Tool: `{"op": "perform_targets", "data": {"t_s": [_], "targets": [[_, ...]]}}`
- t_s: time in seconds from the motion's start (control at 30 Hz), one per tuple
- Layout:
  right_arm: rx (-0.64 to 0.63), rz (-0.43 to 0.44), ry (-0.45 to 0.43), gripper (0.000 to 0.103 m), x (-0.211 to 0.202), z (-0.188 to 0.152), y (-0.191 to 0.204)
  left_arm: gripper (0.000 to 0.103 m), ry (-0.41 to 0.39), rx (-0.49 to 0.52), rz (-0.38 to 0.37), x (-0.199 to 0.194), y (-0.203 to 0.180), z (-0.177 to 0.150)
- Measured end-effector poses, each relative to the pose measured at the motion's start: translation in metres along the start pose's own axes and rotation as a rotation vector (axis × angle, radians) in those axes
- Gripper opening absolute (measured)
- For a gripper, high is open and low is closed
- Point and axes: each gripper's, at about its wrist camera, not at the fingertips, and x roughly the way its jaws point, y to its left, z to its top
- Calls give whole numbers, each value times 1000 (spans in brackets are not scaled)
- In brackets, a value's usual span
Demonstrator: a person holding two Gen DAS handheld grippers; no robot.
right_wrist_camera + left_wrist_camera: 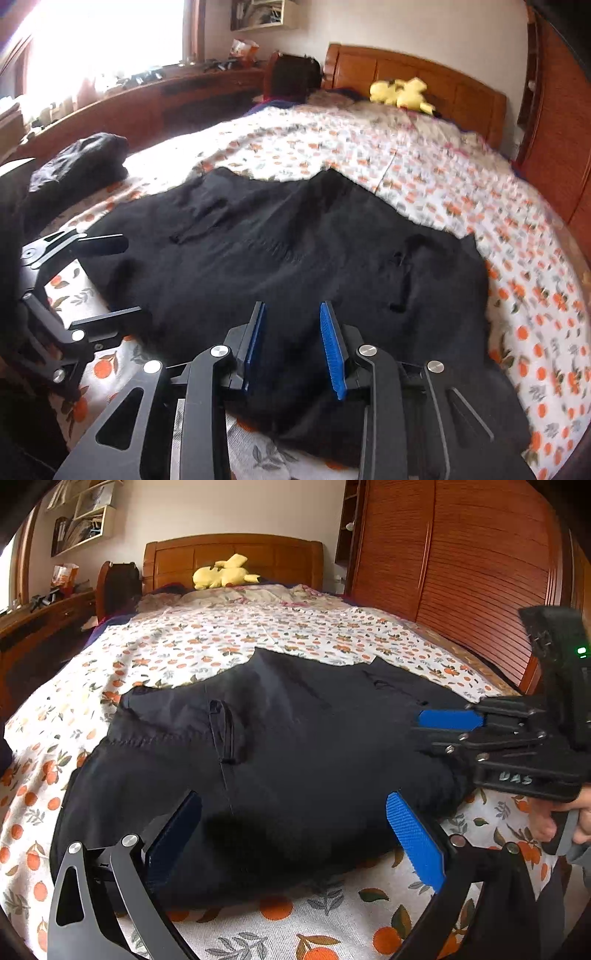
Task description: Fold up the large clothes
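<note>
Black bundle (pixel 79 157): right view only.

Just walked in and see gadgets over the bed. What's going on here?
A person is folding a black garment spread on the orange-print bedspread. They hold a tool in each hand. The left tool hovers wide open over the garment's near edge; the right tool sits partly open over the same edge. Neither grips fabric.

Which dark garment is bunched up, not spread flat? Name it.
The small dark heap at the window-side edge of the bed; the large black garment lies spread flat.
</note>
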Motion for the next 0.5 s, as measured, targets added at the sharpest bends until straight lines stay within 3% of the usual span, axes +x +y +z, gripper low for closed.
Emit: {"op": "perform_targets", "data": {"t_s": [0.2,0.3,0.5], "targets": [[12,9,14,35,4,-15,-1,101,1,1,1,2,1,-2],[30,-11,-42,83,-17,-17,-5,101,11,4,9,5,0,-3],[78,-101,-112,90,-63,-34,-34,101,32,23,31,13,-4,-6]]}}
